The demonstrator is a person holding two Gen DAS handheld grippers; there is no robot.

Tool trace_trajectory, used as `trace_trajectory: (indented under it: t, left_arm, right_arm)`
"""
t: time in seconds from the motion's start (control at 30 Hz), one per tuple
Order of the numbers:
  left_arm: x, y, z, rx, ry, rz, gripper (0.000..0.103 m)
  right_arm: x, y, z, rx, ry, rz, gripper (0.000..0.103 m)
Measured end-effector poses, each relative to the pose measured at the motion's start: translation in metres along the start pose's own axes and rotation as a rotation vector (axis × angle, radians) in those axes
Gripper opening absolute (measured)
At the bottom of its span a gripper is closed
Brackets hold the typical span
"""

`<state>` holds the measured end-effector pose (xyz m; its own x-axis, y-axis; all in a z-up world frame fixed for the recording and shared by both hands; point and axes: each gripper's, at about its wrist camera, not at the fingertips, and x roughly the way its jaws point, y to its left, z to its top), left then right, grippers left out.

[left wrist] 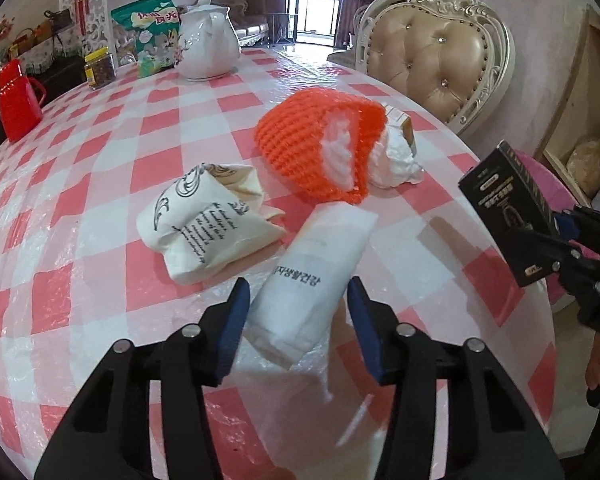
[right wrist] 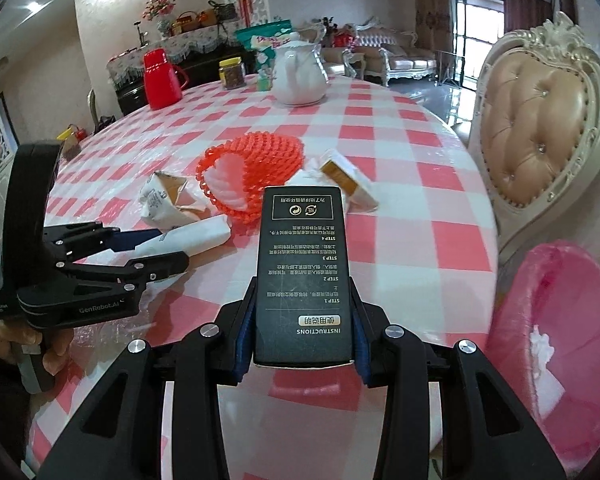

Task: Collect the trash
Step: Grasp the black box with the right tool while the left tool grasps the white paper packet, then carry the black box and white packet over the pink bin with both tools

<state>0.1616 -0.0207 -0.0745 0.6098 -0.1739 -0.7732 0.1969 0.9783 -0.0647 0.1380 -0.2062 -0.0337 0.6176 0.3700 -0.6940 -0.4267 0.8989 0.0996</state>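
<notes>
**A:** A round table (right wrist: 400, 128) under a pink-and-white check cover carries a loose heap of discards near its front edge. Why are the two tools set so differently?

**B:** Each is at its own stage, by the look of it. Off the table's right side stands a pink bin (right wrist: 556, 344), mouth up, with what seems a scrap of white tissue inside; nothing else in it can be made out. The right gripper (right wrist: 303, 332) clamps a black carton (right wrist: 302, 276) by its lower end, long face up, over the table edge just beside that bin, which suggests it is bound there.

**A:** And the left?

**B:** The left gripper (left wrist: 298, 312) hovers with its blue pads spread wide on either side of a white packet (left wrist: 314, 276) with Korean print. The packet lies flat between them, untouched on both flanks. The straddle reads as lining up a grasp across its narrow width.

**A:** What remains?

**B:** Behind the packet sits an orange foam net (left wrist: 320, 144), a sleeve with a white liner showing at its open end. Left of it lies a crumpled printed paper bag (left wrist: 200, 224); behind the net, crushed white paper and a small gold-edged box (right wrist: 346, 178). The teapot (left wrist: 208, 40) and red flask (left wrist: 16, 100) at the far side look like keepers, not trash.
</notes>
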Motion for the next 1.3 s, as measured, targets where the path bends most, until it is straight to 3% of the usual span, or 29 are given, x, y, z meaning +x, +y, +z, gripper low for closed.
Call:
trace_trajectory:
  t: [0.17, 0.33, 0.93, 1.3]
  left_arm:
    - [0.0, -0.007, -0.001, 0.026, 0.009, 0.009, 0.04]
    - [-0.006, -0.014, -0.003, 0.047, 0.009, -0.014, 0.026]
    - [-0.04, -0.066, 0.016, 0.071, -0.103, -0.084, 0.025]
    - [-0.053, -0.122, 0.048, 0.155, -0.161, -0.139, 0.025]
  right_arm:
    - [-0.004, -0.003, -0.004, 0.012, -0.001, -0.006, 0.038]
    - [-0.011, -0.007, -0.007, 0.029, -0.01, -0.018, 0.038]
    - [-0.057, -0.039, -0.015, 0.093, -0.103, -0.173, 0.038]
    - [-0.091, -0.101, -0.029, 0.209, -0.152, -0.322, 0.038]
